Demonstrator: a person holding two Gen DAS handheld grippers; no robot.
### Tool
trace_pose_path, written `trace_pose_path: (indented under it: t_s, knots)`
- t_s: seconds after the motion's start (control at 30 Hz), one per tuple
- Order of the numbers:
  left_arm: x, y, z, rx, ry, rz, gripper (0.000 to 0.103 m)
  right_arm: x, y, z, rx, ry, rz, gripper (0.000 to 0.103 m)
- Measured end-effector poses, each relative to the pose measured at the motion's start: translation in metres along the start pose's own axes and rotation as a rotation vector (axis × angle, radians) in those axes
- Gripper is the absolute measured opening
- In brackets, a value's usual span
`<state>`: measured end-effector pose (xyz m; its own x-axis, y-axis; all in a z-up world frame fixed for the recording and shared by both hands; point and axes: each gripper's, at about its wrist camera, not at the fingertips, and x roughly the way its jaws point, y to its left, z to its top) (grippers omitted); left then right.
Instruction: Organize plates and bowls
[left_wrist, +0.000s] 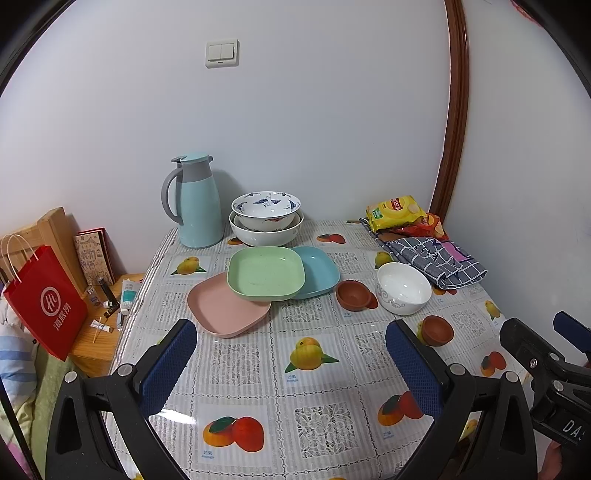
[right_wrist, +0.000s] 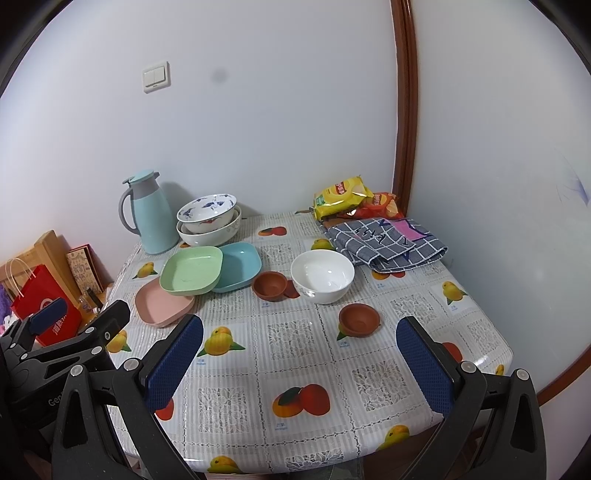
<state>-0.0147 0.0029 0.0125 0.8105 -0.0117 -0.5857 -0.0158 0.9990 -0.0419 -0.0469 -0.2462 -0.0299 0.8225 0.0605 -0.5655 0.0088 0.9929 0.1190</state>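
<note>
Above the near edge of the desk (left_wrist: 258, 369), the left tongs (left_wrist: 291, 345) are held level with the fingers spread wide and nothing between the pads. The right tongs (right_wrist: 300, 341) are held beside them in the same pose, also spread wide and unloaded; each is seen at the margin of the other's view.

Three square plates are overlapped left of centre: the green plate (left_wrist: 266, 273) is rested on the pink plate (left_wrist: 225, 308) and on the blue plate (left_wrist: 317, 271). All three are seen to hold nothing. Behind them, beside the blue thermos jug (left_wrist: 197, 203), a blue-patterned bowl (left_wrist: 266, 206) is nested inside a larger white bowl (left_wrist: 266, 232).

To the right of the plates, a small brown clay bowl (left_wrist: 352, 293) is placed just beside a white bowl (left_wrist: 403, 288) with a grey scroll pattern; both are upright with bare interiors. A second brown clay bowl (left_wrist: 437, 329) is set nearer, tilted slightly.

At the far right corner, snack bags (left_wrist: 397, 212) are laid against a folded checked cloth (left_wrist: 436, 262).
</note>
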Motion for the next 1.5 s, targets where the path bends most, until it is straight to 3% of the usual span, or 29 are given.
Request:
trace_pose_path:
  t_s: [1.5]
  knots:
    - [0.0047,-0.0011,0.0075,0.011,0.002,0.008,0.103,0.0086,0.0034,0.0052,-0.004,-0.002,0.017,0.103]
